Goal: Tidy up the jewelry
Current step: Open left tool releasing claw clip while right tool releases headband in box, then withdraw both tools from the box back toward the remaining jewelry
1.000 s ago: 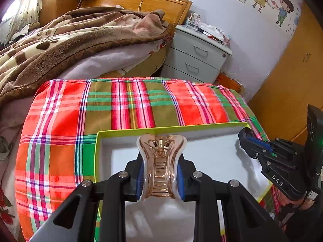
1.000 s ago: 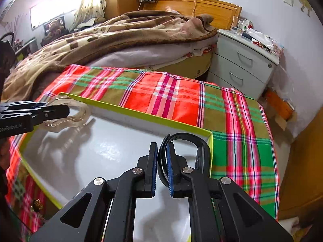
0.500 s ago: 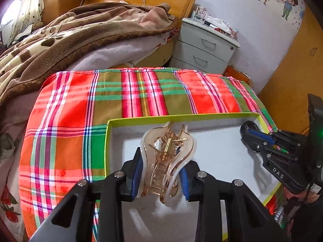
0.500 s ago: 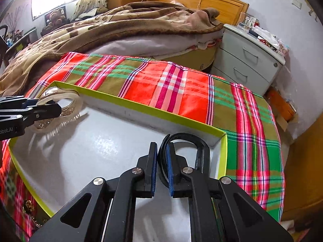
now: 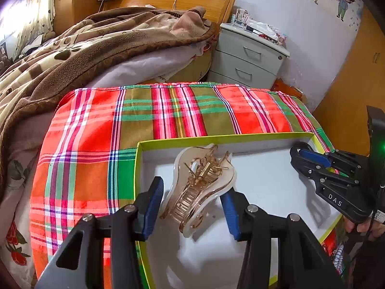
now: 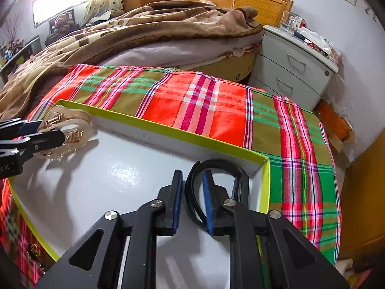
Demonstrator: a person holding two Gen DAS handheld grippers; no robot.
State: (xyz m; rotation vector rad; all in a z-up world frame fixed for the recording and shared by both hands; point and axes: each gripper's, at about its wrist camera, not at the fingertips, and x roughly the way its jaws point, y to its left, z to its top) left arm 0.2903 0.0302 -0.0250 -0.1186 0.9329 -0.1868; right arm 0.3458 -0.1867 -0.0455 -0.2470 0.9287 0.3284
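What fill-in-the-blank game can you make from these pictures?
1. The clear hair claw lies inside the white ____ with the green rim.
2. The thin hairband is coloured ____.
3. The cloth under the box has a ____ pattern.

Missing words: box; black; plaid

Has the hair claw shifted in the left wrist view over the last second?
Yes. The hair claw has tipped sideways, leaning toward the box's far wall.

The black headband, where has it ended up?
The black headband lies in the green-rimmed box, in its far right corner, between the opening right gripper jaws.
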